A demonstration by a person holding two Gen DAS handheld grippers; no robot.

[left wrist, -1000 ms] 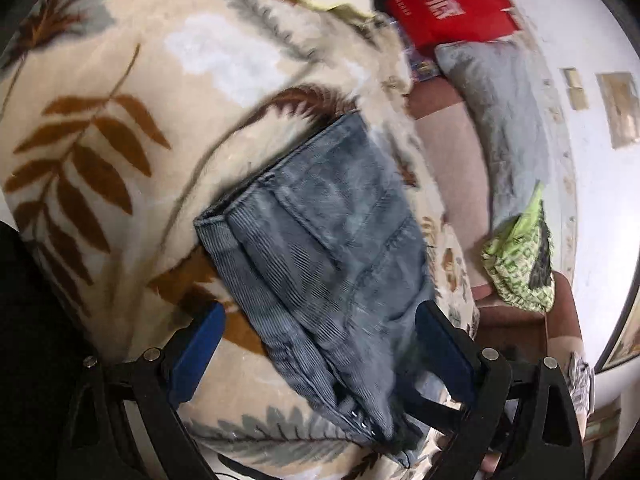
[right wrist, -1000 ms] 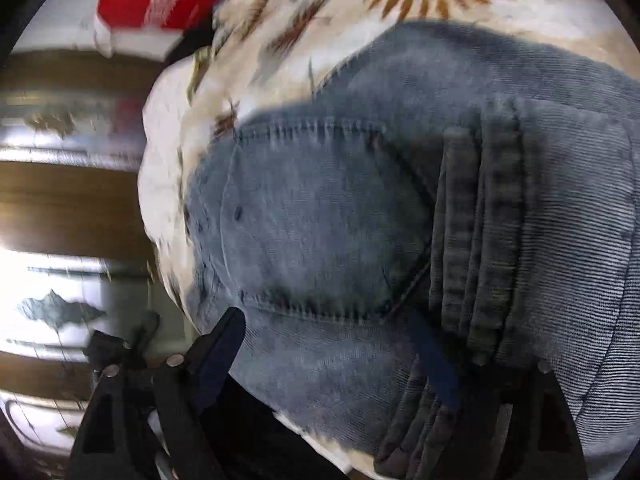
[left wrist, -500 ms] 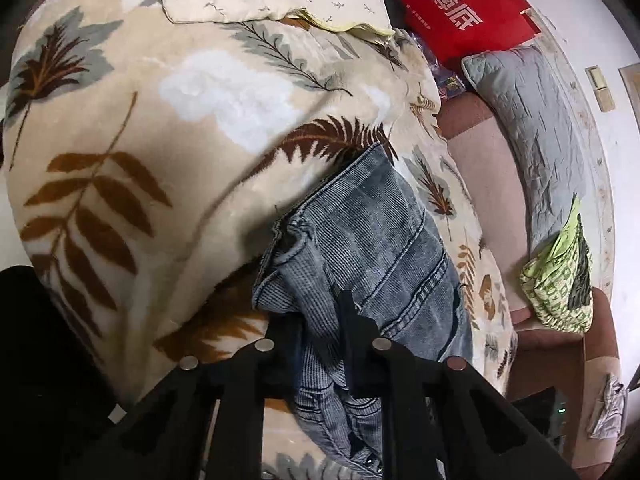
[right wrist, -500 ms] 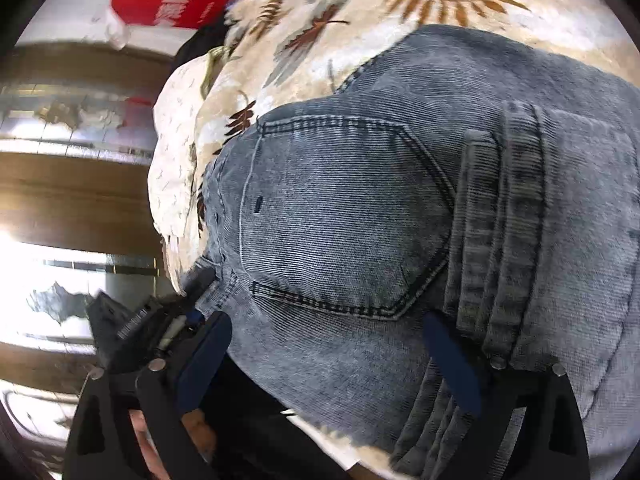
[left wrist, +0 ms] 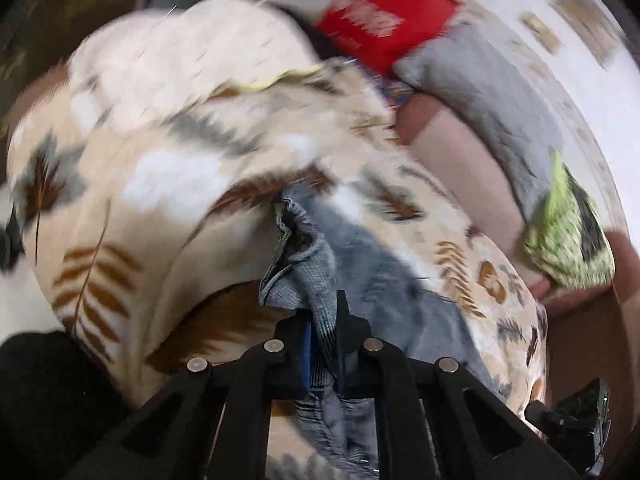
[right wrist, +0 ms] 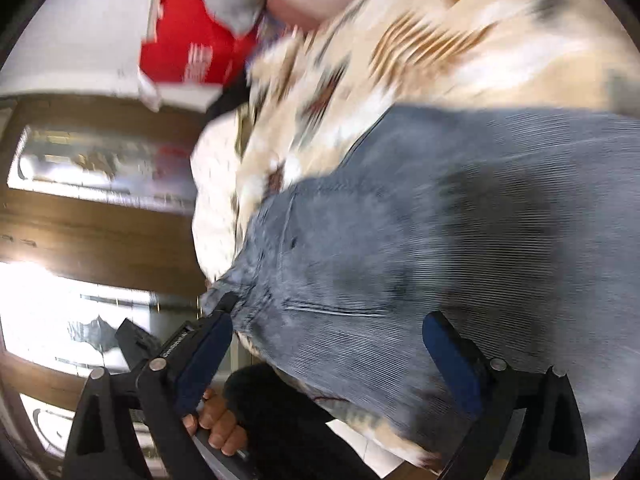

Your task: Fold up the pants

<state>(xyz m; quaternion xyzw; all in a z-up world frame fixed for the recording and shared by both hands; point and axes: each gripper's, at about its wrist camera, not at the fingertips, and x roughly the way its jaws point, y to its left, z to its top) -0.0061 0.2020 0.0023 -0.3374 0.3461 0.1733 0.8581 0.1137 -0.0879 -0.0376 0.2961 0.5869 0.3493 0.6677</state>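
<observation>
Two handheld grippers, both built of matte black plastic. Left gripper (left wrist: pixel 322 344): angular black link arms with triangular cut-outs, four round silver pivot pins in a row across them, thin blue pads lining the inner faces of the fingers (left wrist: pixel 306 344). Right gripper (right wrist: pixel 332 354): same black frame, same triangular cut-outs in the outer arms, silver pins at the joints, long dark-blue pads (right wrist: pixel 450 354) on both fingers, a ridged, toothed strip along one black finger edge. Bare hand (right wrist: pixel 218 426) below it, no glove, short nails. Dark clothing beside the hand, blurred.
</observation>
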